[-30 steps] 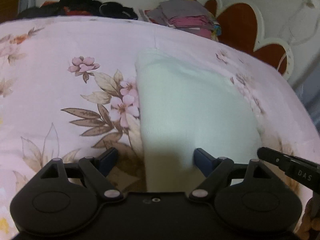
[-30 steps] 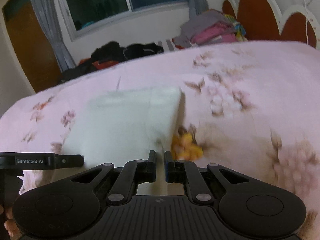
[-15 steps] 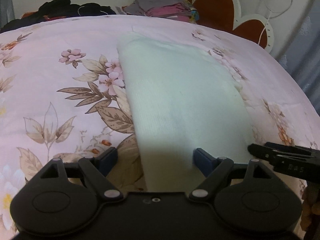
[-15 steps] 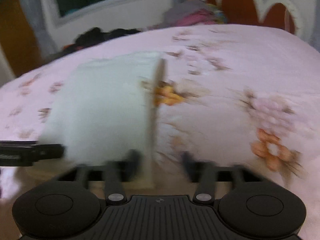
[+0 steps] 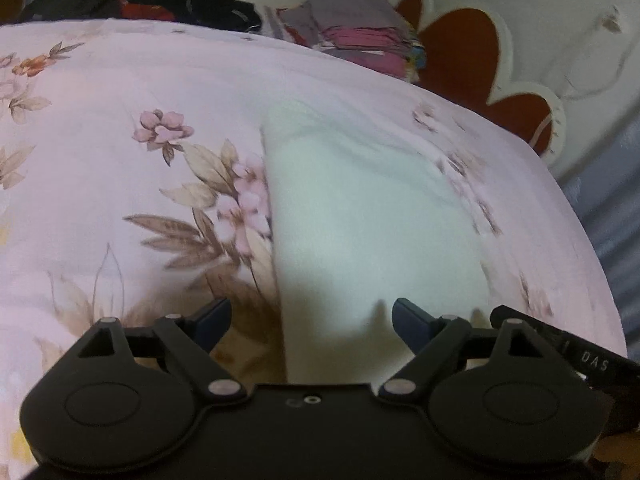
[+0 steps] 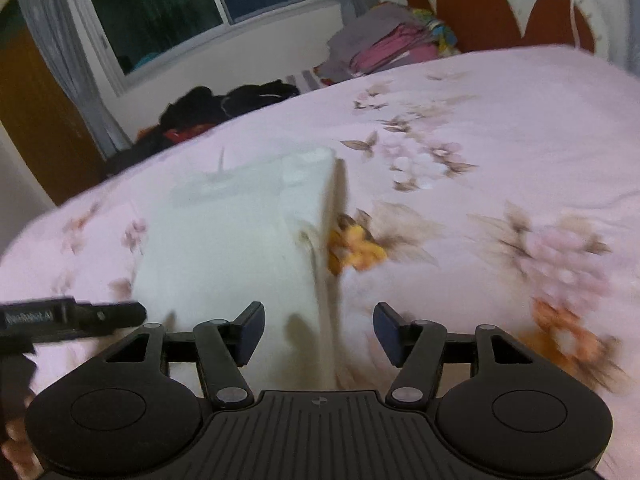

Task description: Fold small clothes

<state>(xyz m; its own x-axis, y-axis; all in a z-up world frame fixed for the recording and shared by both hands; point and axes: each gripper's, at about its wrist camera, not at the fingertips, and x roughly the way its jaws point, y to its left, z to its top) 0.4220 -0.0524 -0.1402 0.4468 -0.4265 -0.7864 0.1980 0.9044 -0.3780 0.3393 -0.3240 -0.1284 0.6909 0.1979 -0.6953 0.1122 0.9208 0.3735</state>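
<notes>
A white folded garment (image 5: 372, 232) lies flat on the pink floral bedspread (image 5: 120, 152). My left gripper (image 5: 312, 316) hovers over its near left corner. Its jaws are wide and still opening, and the pads touch nothing. In the right wrist view the garment (image 6: 236, 240) runs away from me. Its right edge passes between the fingers of my right gripper (image 6: 320, 328). Those jaws are opening too, and the pads stand clear of the cloth. Each gripper shows in the other's view: the right gripper (image 5: 568, 348) at the right edge, the left gripper (image 6: 76, 316) at the left edge.
A stack of folded clothes (image 6: 384, 48) sits at the far end of the bed by the red and white headboard (image 6: 520, 12). A heap of dark clothes (image 6: 224, 104) lies beyond the far edge under the window (image 6: 200, 4). A finger (image 6: 16, 452) shows at bottom left.
My right gripper has gone from shut to open and has let go of the garment's near right edge. The left gripper has stayed open over the near left corner.
</notes>
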